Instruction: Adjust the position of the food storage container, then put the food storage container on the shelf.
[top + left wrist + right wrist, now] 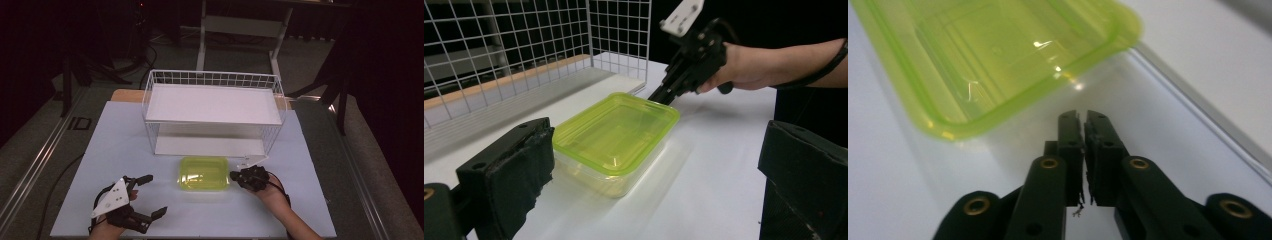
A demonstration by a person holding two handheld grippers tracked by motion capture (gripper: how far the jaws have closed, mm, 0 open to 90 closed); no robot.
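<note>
Only one bit of lettering turns up: on the floor (60,150) just off the worktop's (125,150) far left corner, beside the metal rail (37,160), pale outlined characters (80,123) sit on the dark surface. They look like "ID", though the strokes are too small and dim in the high view to be sure. The green lid of the container (204,173) carries moulded ridges but no word or brand that can be made out, and the grey plate (111,197) on the left gripper (150,196) shows holes, no print.
</note>
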